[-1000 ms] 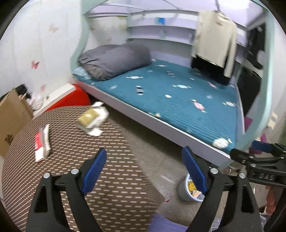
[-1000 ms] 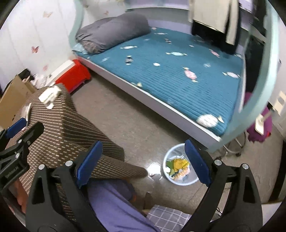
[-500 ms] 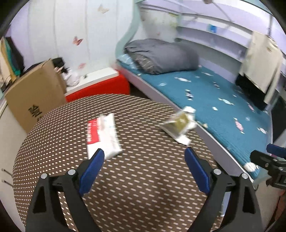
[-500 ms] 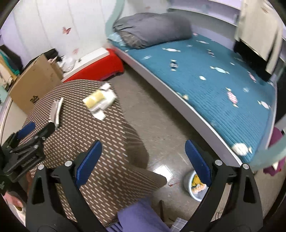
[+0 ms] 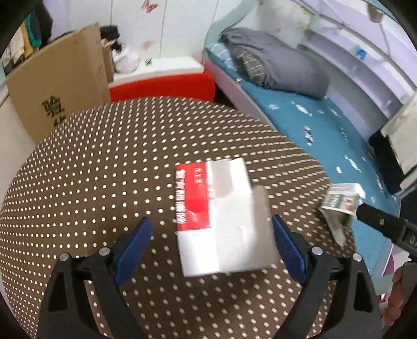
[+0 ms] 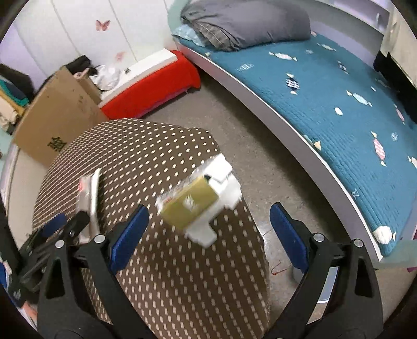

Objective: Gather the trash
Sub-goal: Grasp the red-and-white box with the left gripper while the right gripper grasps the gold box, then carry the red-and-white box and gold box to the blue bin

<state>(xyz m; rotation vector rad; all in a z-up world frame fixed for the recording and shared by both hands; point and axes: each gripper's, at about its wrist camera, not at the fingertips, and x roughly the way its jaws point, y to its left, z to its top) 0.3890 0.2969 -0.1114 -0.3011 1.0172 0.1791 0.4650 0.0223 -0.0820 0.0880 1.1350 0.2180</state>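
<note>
A flat red and white wrapper (image 5: 221,216) lies on the round brown dotted table (image 5: 91,169). My left gripper (image 5: 211,247) hovers just over it, open, with the wrapper framed between its blue pads. An olive and white packet (image 6: 200,200) sits near the table's right edge (image 6: 234,161), and my right gripper (image 6: 208,234) stands open over it, not touching. The same packet (image 5: 341,206) shows in the left wrist view beside a right gripper finger (image 5: 383,226). The wrapper (image 6: 88,198) appears edge-on in the right wrist view.
A cardboard box (image 5: 60,86) and a red stool with a white top (image 5: 161,83) stand behind the table. A bed with a teal mattress (image 6: 325,91) and grey duvet (image 6: 242,20) runs along the right. Bare floor (image 6: 260,156) lies between table and bed.
Both grippers have swung left, away from the floor and the bin, to above the table. The wrapper now lies under the left gripper and the packet under the right.
</note>
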